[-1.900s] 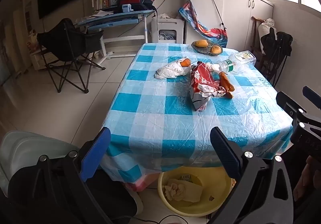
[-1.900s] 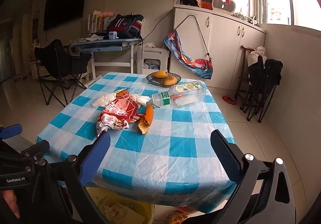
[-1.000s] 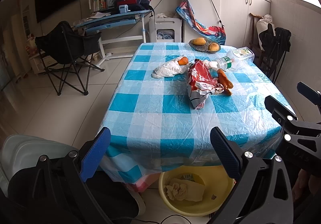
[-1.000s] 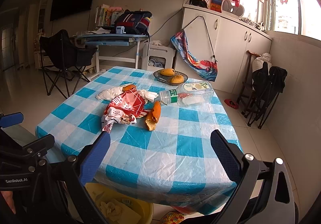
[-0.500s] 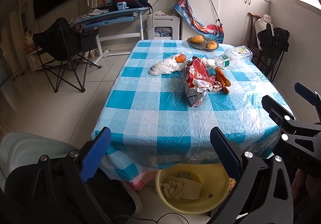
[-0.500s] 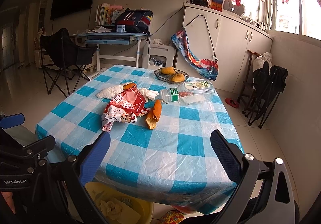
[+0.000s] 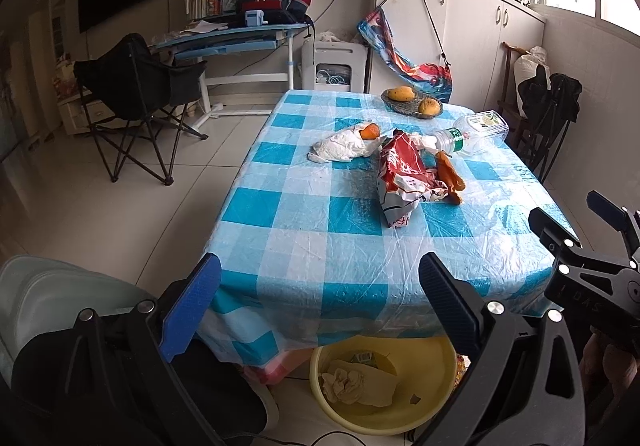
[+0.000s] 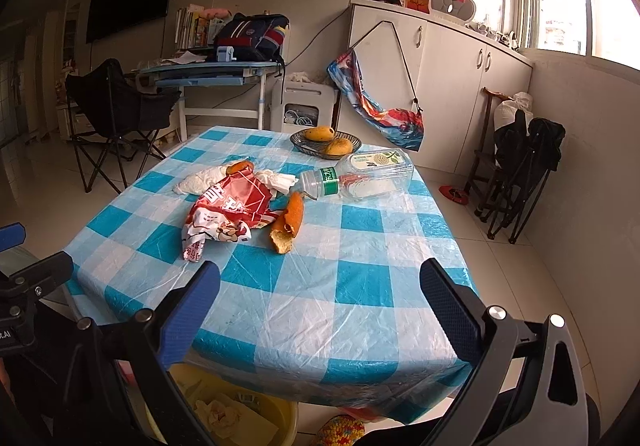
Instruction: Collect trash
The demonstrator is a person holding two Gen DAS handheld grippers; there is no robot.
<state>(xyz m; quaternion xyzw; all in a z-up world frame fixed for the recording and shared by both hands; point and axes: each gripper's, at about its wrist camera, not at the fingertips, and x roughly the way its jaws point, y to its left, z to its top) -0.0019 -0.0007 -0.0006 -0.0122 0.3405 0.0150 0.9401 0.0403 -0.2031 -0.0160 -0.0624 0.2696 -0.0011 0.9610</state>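
Trash pile sits mid-table [image 8: 360, 254] on the blue-checked cloth: a crumpled red snack bag [image 8: 228, 210], an orange peel [image 8: 287, 222] touching its right edge, white tissue wads [image 7: 340, 146] behind it, and an empty plastic bottle [image 8: 360, 174] lying on its side. From the right gripper [image 8: 316, 306] the bag is around 11 o'clock, well apart; from the left gripper [image 7: 316, 306] it's about 1 o'clock. Both grippers are spread wide, holding nothing. The yellow bin [image 7: 440, 358] sits under the near table edge. Compared with half a second ago, the views have barely shifted and nothing on the table has moved.
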